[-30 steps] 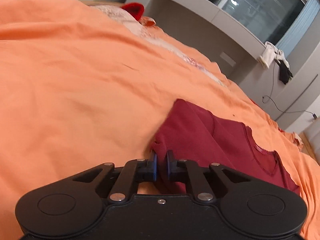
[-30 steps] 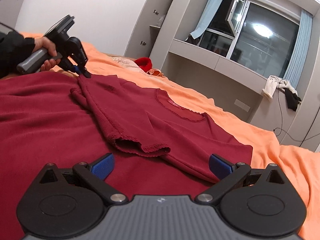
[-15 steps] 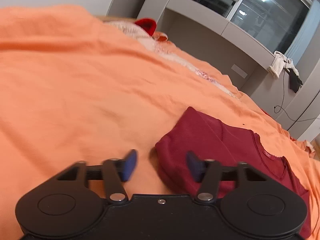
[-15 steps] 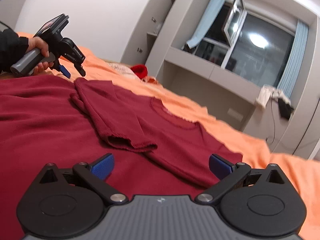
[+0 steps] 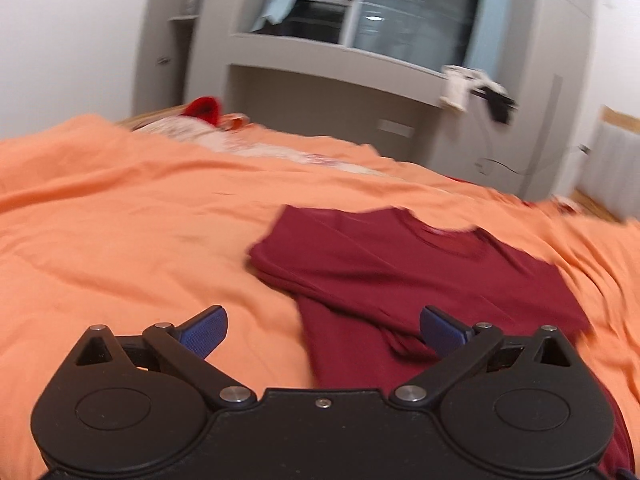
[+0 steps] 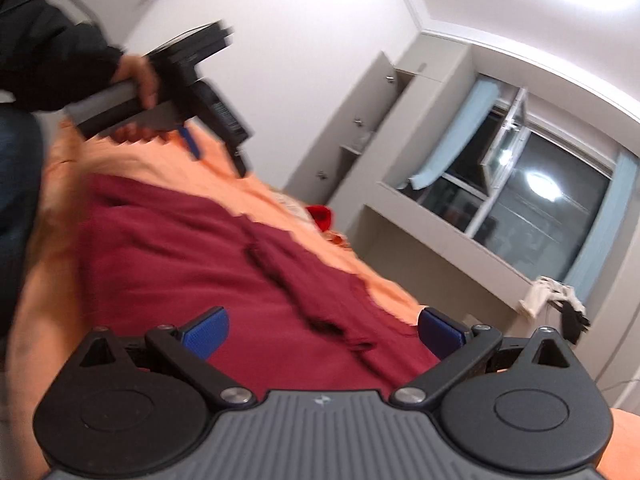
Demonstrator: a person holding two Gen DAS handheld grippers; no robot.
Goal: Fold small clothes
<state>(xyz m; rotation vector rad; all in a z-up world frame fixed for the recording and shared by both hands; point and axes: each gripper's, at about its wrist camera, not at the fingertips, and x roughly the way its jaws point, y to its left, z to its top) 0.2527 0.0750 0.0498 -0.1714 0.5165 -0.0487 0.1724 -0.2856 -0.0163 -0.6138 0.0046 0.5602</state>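
Shirt: a dark red knit top (image 5: 420,264) lies flat on the bed, its body a soft rectangle with a round neckline at the far edge; one sleeve is folded across the front, its cuff a rough ribbed hem
Bed cover: an orange sheet (image 5: 132,236), matte and creased in long shallow wrinkles, under the whole shirt
Left hand-held gripper (image 5: 322,326): black plastic linkage with blue textured pads; its jaws have just been opening and now stand wide and released, nothing pressed between them, the shirt lying below and ahead
Right hand-held gripper (image 6: 323,330): grey ribbed body, blue pads spread wide, released, above the red fabric without pinching it
Person: a hand (image 6: 138,80) in a dark sleeve grips the left tool's grey handle, seen from the right wrist view
Change: a second ago the left pads were clenched on the shirt's corner; now they are off it, and that view shows far more of the shirt. Both views are blurred
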